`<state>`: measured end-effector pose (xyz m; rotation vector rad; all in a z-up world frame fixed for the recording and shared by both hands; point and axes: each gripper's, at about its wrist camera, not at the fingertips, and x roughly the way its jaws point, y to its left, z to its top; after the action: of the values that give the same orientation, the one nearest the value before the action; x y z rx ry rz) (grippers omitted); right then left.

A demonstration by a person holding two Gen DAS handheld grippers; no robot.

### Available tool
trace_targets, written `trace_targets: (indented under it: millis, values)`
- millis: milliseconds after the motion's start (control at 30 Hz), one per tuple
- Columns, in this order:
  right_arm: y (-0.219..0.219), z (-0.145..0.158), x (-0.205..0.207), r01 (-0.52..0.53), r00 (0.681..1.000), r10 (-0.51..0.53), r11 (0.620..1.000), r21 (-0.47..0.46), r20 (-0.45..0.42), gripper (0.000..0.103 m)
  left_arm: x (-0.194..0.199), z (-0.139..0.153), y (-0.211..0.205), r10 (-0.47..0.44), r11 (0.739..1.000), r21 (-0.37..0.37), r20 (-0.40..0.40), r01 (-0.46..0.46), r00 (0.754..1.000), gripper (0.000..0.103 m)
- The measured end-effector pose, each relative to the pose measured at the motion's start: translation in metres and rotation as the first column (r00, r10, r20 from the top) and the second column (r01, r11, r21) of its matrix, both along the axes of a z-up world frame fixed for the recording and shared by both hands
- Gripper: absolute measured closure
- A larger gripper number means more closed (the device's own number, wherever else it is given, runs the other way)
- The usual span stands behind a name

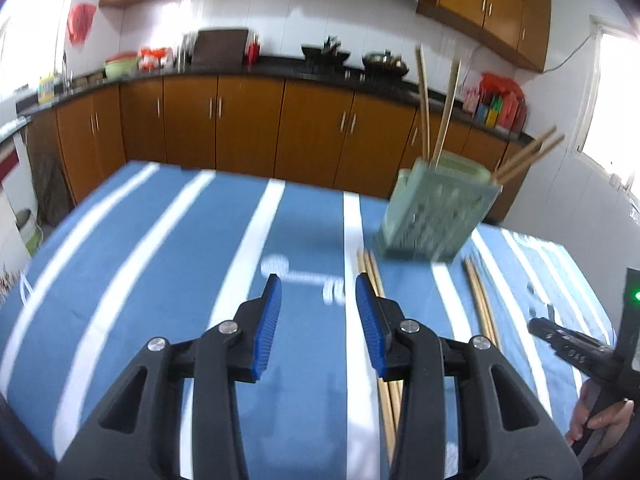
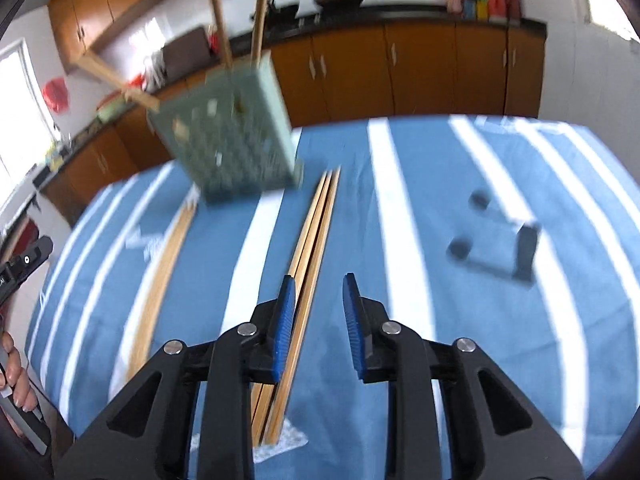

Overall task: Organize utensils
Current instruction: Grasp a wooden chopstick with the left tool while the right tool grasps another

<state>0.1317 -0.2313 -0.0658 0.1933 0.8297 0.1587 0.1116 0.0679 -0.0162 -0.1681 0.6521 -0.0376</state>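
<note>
A pale green perforated utensil holder (image 1: 438,208) stands on the blue striped tablecloth (image 1: 160,248), with several wooden chopsticks (image 1: 424,104) sticking out of it. It also shows in the right wrist view (image 2: 236,136). One bundle of chopsticks (image 1: 374,276) lies flat beside my left gripper's right finger; a second bundle (image 1: 482,300) lies further right. My left gripper (image 1: 318,308) is open and empty above the cloth. My right gripper (image 2: 318,312) is open and empty, its left finger just over a chopstick bundle (image 2: 316,224). Another bundle (image 2: 164,276) lies to the left.
Wooden kitchen cabinets (image 1: 248,124) and a dark counter with pots run behind the table. A small dark block-shaped object (image 2: 500,244) lies on the cloth to the right. The other hand-held gripper shows at the right edge of the left wrist view (image 1: 580,352).
</note>
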Motion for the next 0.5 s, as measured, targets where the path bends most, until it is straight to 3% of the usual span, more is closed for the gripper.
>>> trace_targets:
  millis: [167,300,333,500]
  values:
    - [0.017,-0.019,0.004,-0.033,0.998,0.031,0.999,-0.038,-0.051,0.077,-0.006,-0.019,-0.004,-0.03,0.999,-0.016,-0.044,0.03,0.999,0.064]
    - [0.02,-0.03,0.005,-0.038,0.997,0.033,0.997,-0.068,-0.073,0.087,-0.005,-0.029,-0.012,-0.062,0.998,-0.033,-0.074,0.059,0.995,0.065]
    - [0.019,-0.031,0.006,-0.033,0.997,0.027,0.996,-0.083,-0.071,0.093,-0.003,-0.029,-0.014,-0.068,0.997,-0.039,-0.081,0.065,0.994,0.065]
    - [0.004,-0.031,0.011,0.036,0.997,-0.043,0.994,-0.104,-0.064,0.096,0.002,-0.04,-0.027,-0.119,0.992,-0.062,-0.125,0.112,0.985,0.075]
